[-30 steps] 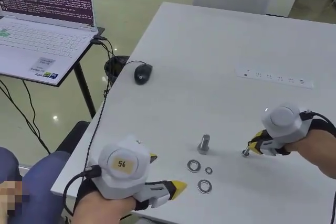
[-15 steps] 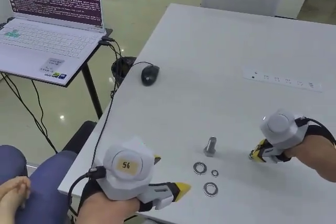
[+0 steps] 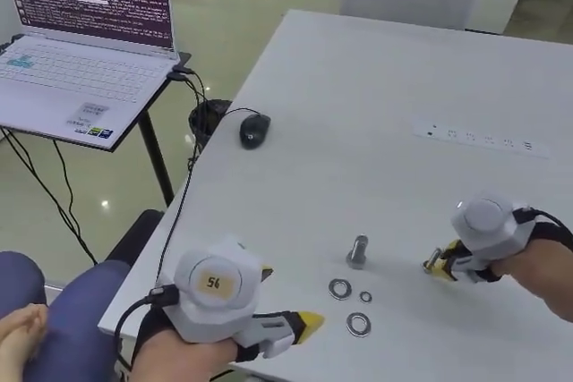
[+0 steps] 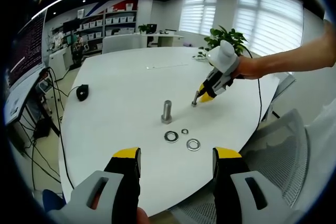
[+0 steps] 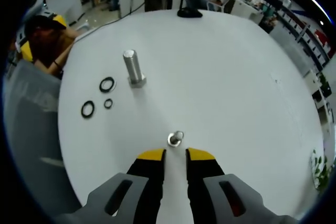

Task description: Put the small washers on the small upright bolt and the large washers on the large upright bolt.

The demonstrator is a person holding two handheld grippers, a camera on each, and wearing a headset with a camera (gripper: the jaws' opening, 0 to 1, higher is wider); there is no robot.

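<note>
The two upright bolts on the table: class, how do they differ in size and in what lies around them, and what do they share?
Size: the large bolt is taller and thicker than the small bolt. Surroundings: the large bolt stands beside three loose washers; the small bolt stands apart from them, just ahead of the right hand-held gripper's tips. Shared: both are silvery metal and stand on the white table.

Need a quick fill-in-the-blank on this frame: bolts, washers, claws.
1. ___ washers lie flat on the table beside the large bolt.
2. Only ___ of them is small.
3. The left claw is ___, nothing between its jaws.
4. The small bolt stands just ahead of the right claw, not ___ its jaws.
Missing: three; one; open; between.
</note>
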